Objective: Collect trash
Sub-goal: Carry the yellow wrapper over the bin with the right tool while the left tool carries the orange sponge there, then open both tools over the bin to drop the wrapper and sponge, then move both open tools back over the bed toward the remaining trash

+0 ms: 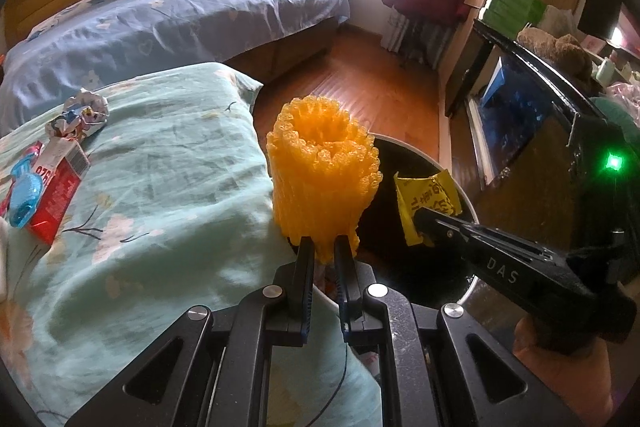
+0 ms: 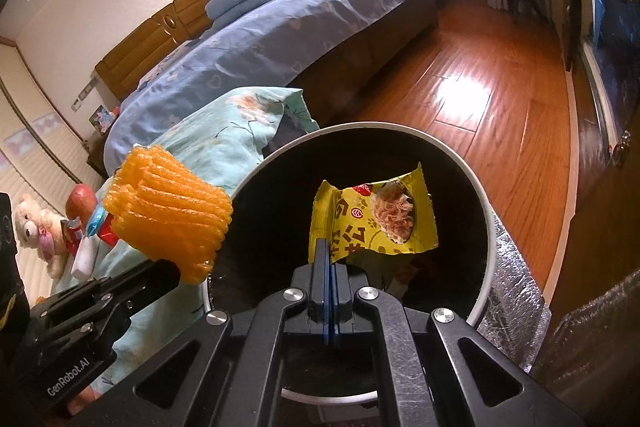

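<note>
My left gripper (image 1: 325, 247) is shut on an orange foam net sleeve (image 1: 322, 171) and holds it at the left rim of a round black-lined trash bin (image 1: 464, 195). It also shows in the right wrist view (image 2: 168, 211). My right gripper (image 2: 329, 247) is shut on a yellow snack wrapper (image 2: 376, 223) and holds it over the bin's opening (image 2: 486, 227). The wrapper also shows in the left wrist view (image 1: 430, 201), with the right gripper (image 1: 424, 223) pinching its lower edge.
A teal flowered quilt (image 1: 160, 195) lies left of the bin. On it are a red box (image 1: 56, 195), a blue plastic item (image 1: 24, 195) and a crumpled cartoon wrapper (image 1: 80, 117). A blue bed (image 1: 180, 15), wooden floor (image 2: 480, 99) and dark cabinet (image 1: 520, 99) surround.
</note>
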A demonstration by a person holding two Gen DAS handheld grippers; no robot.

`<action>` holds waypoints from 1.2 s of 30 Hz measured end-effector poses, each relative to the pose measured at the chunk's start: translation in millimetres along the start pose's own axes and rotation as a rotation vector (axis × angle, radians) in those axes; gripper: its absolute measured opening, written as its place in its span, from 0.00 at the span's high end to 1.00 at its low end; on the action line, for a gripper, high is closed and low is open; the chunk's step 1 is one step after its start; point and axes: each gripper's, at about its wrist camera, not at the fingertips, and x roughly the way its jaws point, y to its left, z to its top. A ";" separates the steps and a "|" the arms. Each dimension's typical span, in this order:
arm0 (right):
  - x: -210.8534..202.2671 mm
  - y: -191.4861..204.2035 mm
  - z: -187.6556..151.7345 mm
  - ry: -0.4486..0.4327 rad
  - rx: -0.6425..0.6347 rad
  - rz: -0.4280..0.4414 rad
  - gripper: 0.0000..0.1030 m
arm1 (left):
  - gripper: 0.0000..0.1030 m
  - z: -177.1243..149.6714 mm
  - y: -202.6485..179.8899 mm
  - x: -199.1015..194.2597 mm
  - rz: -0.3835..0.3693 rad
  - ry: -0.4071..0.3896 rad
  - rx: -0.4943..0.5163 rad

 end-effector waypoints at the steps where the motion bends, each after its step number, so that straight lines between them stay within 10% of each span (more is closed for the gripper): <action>1: 0.5 -0.8 0.2 0.002 0.003 0.001 1.00 | 0.90 0.5 -1.1 0.8 0.002 0.003 -0.002; 11: 2.6 -9.0 1.6 0.021 0.050 0.014 0.90 | 0.62 0.2 1.5 -4.9 0.022 -0.007 -0.029; 15: -2.0 -5.9 -0.3 0.006 0.049 0.015 0.59 | 0.60 -6.1 6.5 -14.7 0.029 -0.020 -0.041; 36: -3.7 82.1 -19.7 -0.018 -0.074 0.100 0.50 | 0.55 -69.1 81.4 -93.4 0.154 -0.065 -0.213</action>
